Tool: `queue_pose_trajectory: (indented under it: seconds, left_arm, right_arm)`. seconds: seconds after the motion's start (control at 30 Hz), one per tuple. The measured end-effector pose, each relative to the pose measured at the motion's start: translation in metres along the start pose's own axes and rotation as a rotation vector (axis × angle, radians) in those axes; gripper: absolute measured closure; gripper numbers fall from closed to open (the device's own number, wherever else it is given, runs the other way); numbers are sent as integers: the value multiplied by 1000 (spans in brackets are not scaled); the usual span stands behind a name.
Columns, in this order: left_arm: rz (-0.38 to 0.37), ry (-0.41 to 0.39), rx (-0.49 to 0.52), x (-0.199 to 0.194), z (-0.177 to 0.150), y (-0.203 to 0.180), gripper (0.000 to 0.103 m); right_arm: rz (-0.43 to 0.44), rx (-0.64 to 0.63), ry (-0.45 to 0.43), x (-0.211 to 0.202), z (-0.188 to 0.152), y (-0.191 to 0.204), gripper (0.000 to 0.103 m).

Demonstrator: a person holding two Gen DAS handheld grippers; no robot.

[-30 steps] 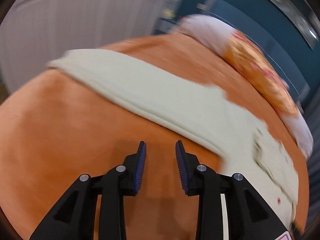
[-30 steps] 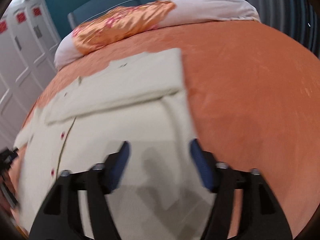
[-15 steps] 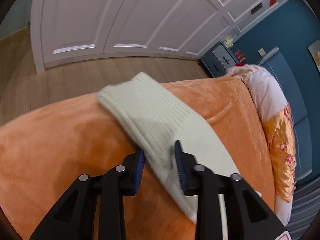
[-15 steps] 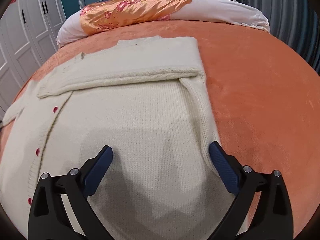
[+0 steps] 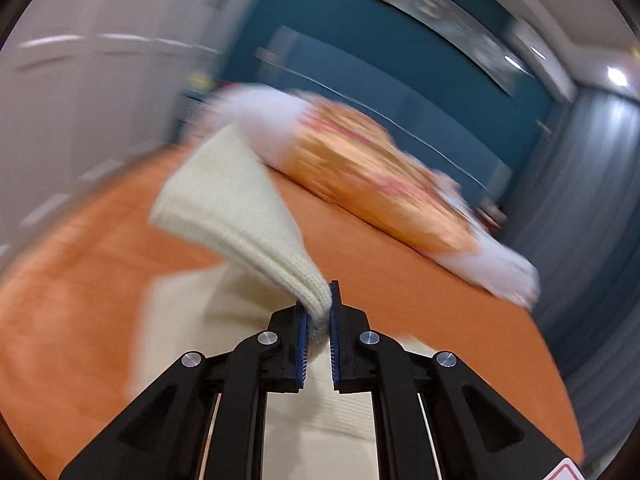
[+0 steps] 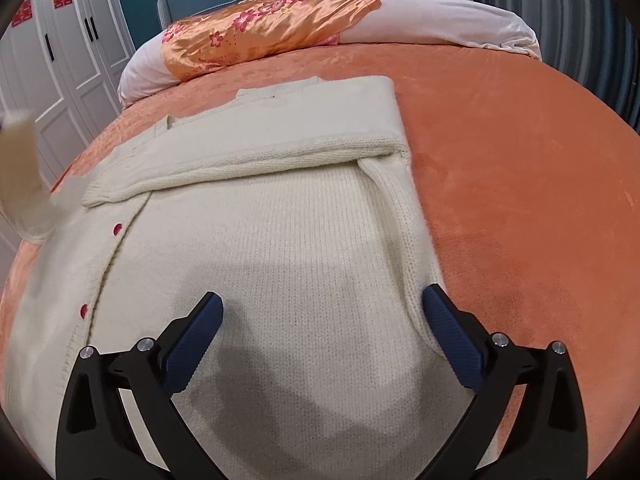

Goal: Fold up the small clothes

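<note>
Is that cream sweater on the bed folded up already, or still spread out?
Partly folded: the cream sweater has one sleeve laid across its chest; the left gripper holds the other sleeve up.

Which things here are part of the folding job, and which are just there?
Job: cardigan; its sleeve, clamped in the left gripper; right gripper, jaws open over the cardigan.
Just there: blanket; pillow; wardrobe.

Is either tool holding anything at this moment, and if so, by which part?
The left tool is shut on the cream sweater's sleeve, pinching it near the cuff end. The right tool is open above the sweater, holding nothing.
</note>
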State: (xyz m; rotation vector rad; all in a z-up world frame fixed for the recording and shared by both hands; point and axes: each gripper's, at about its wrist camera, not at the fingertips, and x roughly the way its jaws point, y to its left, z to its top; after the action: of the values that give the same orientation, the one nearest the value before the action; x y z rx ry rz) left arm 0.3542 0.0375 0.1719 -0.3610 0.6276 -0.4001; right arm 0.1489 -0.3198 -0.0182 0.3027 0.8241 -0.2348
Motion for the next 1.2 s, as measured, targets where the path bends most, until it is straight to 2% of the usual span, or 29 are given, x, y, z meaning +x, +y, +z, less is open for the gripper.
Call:
queue_pose_trajectory:
  seconds: [0.07, 0.13, 0.2, 0.27, 0.33, 0.43, 0.47, 0.5, 0.57, 0.7, 0.77, 0.83, 0.93, 0.97, 1.0, 1.03, 1.1, 1.13, 1.17, 1.2]
  left_arm:
    - [-58, 92, 45, 39, -36, -60, 97]
    - [-79, 184, 67, 73, -73, -96, 96]
    - [-80, 318, 63, 111, -123, -124, 93]
    - [-42, 421, 21, 140, -166, -129, 92]
    - [-49, 434, -15, 139, -184, -127, 91]
    - [-80, 381, -27, 118, -180, -115, 82]
    - [-70, 337, -18, 102, -175, -106, 75]
    - [-51, 311, -17, 95, -167, -97, 62]
    - [1, 285, -40, 84, -155, -70, 49]
    - [74, 305, -181, 70, -141, -6, 49]
    - [121, 291, -235, 67, -137, 19, 49]
    - [134, 285, -283, 65, -135, 38, 49]
    - [106, 259, -366, 56, -133, 65, 49]
    - [114, 256, -381, 59, -132, 70, 49]
    - [118, 254, -392, 61, -132, 75, 49]
    - [130, 254, -411, 64, -132, 84, 49]
    - [122, 255, -451, 68, -132, 96, 53]
    - [125, 250, -459, 70, -130, 99, 58]
    - [133, 240, -455, 71, -128, 99, 71]
    - [136, 236, -451, 71, -125, 102, 83]
  right_arm:
    - [11, 8, -4, -1, 0, -1, 5]
    - [20, 17, -7, -3, 0, -2, 5]
    - [33, 25, -12, -4, 0, -5, 5]
    - [42, 33, -15, -6, 0, -6, 5]
    - [45, 36, -19, -8, 1, -6, 5]
    - [70, 50, -27, -16, 6, -8, 5]
    - [90, 52, -35, -19, 10, -8, 5]
    - [115, 56, -47, -22, 13, -8, 6]
    - [177, 78, -64, -25, 27, -3, 6]
    - [270, 112, -57, -13, 60, 18, 6]
    - [312, 126, -11, 8, 76, 33, 6]
    - [277, 143, 28, 26, 85, 40, 8]
    - [221, 196, 71, 46, 85, 40, 16]
    - [218, 222, 97, 53, 82, 38, 27]
    - [220, 231, 119, 59, 79, 37, 46]
    - [206, 230, 149, 66, 78, 37, 52]
    - [173, 181, 137, 67, 82, 42, 68]
    - [167, 154, 127, 64, 87, 46, 77]
    - [184, 137, 110, 59, 98, 49, 91]
    - [218, 134, 84, 53, 109, 50, 93]
